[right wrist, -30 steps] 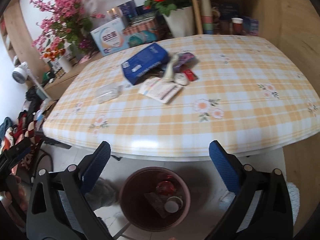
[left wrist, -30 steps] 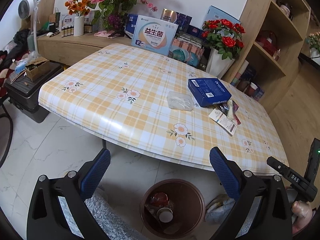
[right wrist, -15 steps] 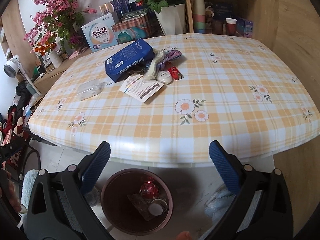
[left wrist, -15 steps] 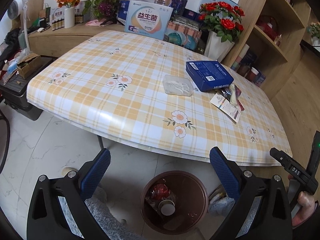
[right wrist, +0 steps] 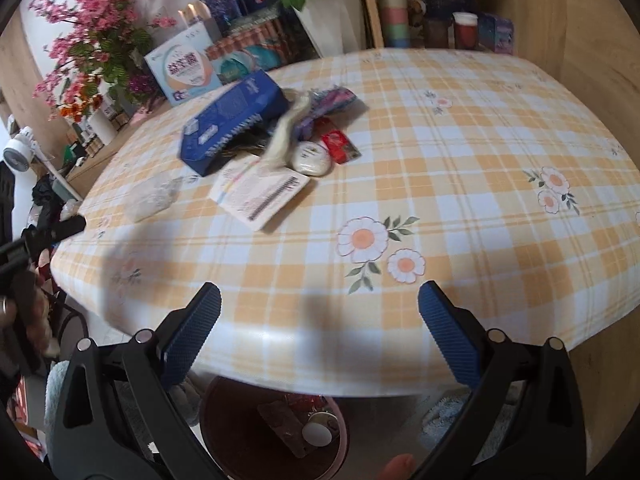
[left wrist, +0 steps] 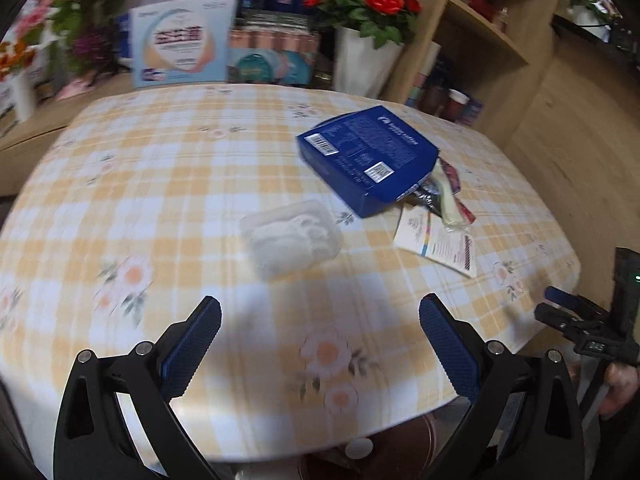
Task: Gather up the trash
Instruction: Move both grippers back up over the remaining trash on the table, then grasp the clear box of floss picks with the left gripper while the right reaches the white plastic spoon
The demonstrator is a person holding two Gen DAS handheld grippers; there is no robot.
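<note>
Trash — a clear crumpled plastic tray (left wrist: 291, 237) — now lies just ahead of the left gripper (left wrist: 320, 344), which has advanced over the table (left wrist: 168, 184); both grippers' fingers spread, empty — pickup next.

Motion blur smears the clear plastic tray (left wrist: 291, 237) beside the blue cardboard box (left wrist: 366, 156), its contents unreadable. The brown round waste bin (right wrist: 224, 432) sits partly hidden under the checked tablecloth's (right wrist: 460, 184) edge.
</note>
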